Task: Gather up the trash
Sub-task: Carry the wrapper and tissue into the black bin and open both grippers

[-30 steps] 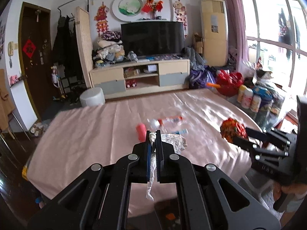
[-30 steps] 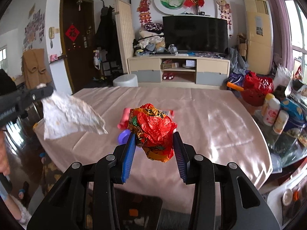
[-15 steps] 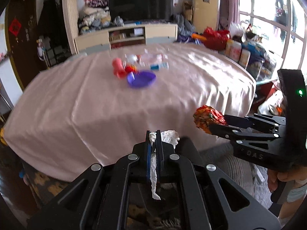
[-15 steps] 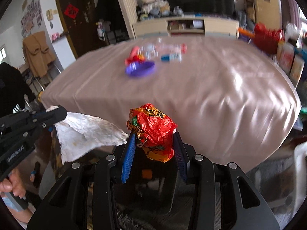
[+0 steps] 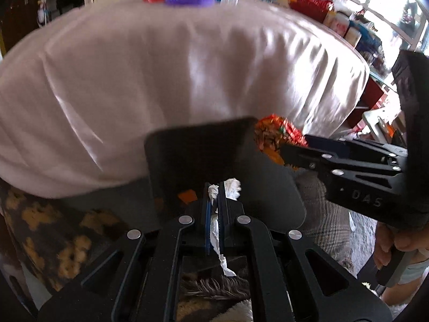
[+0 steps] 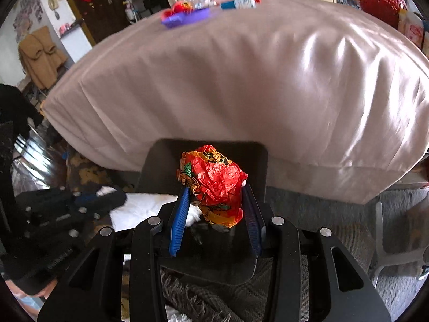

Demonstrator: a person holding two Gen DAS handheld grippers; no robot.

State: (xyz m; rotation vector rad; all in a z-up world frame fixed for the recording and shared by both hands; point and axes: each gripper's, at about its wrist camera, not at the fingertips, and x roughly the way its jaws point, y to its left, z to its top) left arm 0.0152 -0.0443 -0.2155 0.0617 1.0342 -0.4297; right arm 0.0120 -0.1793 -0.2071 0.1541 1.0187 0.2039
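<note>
My left gripper is shut on a crumpled white tissue and holds it over a black trash bin that stands on the floor below the table's front edge. My right gripper is shut on a crumpled red and orange wrapper, also over the bin. In the left wrist view the right gripper holds the wrapper at the bin's right rim. In the right wrist view the left gripper and the tissue are at lower left.
The table under a pink cloth rises just behind the bin. On its far side lie a purple lid, a red item and a plastic bottle. A patterned rug covers the floor around the bin.
Both grippers have dropped from table height to below the table's front edge, over the black bin. Both still hold their trash.
</note>
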